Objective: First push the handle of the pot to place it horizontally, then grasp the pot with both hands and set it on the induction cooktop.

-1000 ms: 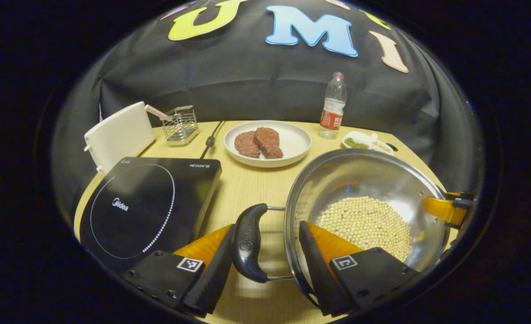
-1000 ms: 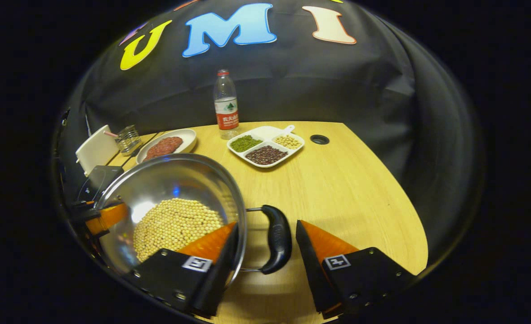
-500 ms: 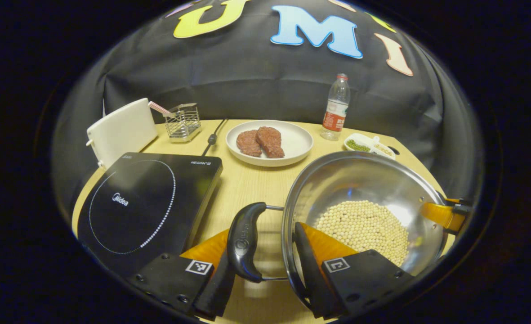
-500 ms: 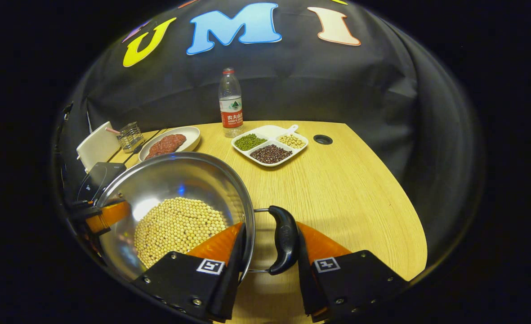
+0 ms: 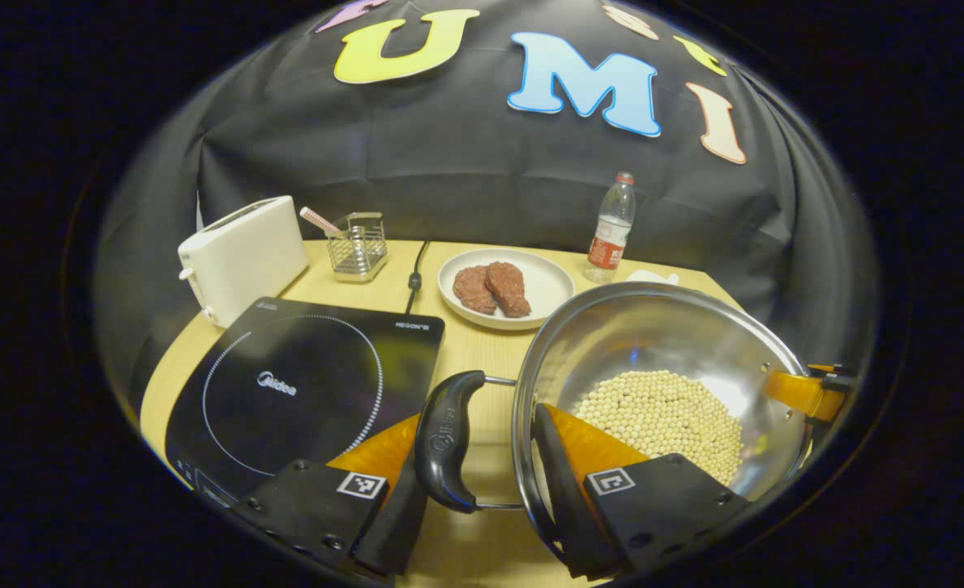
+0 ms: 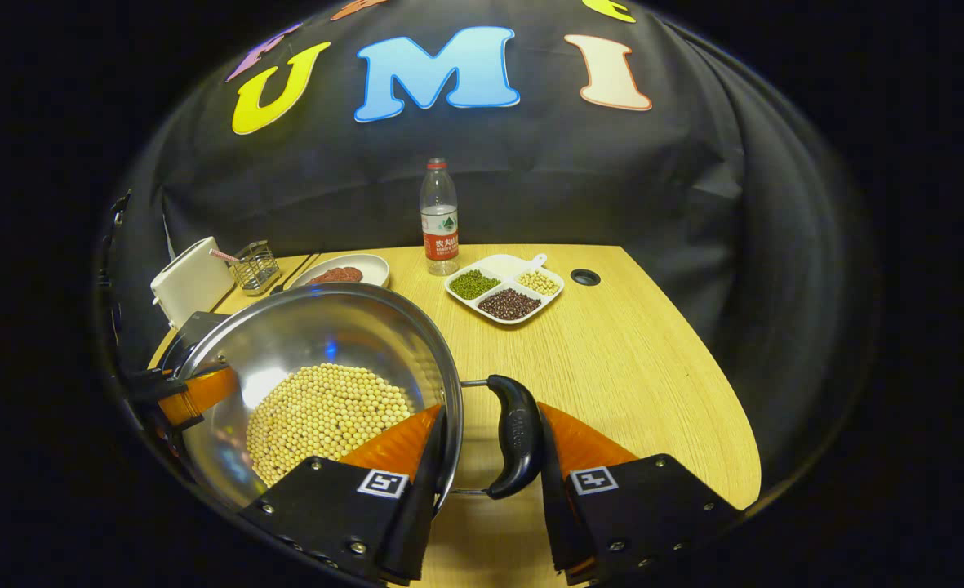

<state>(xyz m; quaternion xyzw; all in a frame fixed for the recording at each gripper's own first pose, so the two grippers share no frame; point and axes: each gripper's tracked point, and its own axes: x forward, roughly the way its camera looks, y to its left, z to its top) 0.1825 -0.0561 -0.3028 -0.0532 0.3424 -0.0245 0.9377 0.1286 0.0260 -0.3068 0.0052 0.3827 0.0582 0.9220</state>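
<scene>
A steel pot (image 5: 661,343) with pale beans in it is held from both sides by its black side handles. My left gripper (image 5: 477,416) is shut on the left handle (image 5: 446,441), one finger outside the handle and the other inside the pot wall. My right gripper (image 6: 491,408) is shut the same way on the right handle (image 6: 518,433) of the pot (image 6: 318,343). The black induction cooktop (image 5: 302,384) lies just left of the pot. Each view also shows the other gripper at the pot's far rim.
On the wooden table (image 6: 612,359) stand a white toaster (image 5: 241,257), a wire holder (image 5: 357,245), a plate of meat (image 5: 543,282), a water bottle (image 5: 610,229) and a divided dish of beans (image 6: 504,290). A cable (image 5: 415,278) runs behind the cooktop.
Both grippers closed on the pot's handles. Since then both views have risen with the pot, and the table and cooktop look lower and farther off.
</scene>
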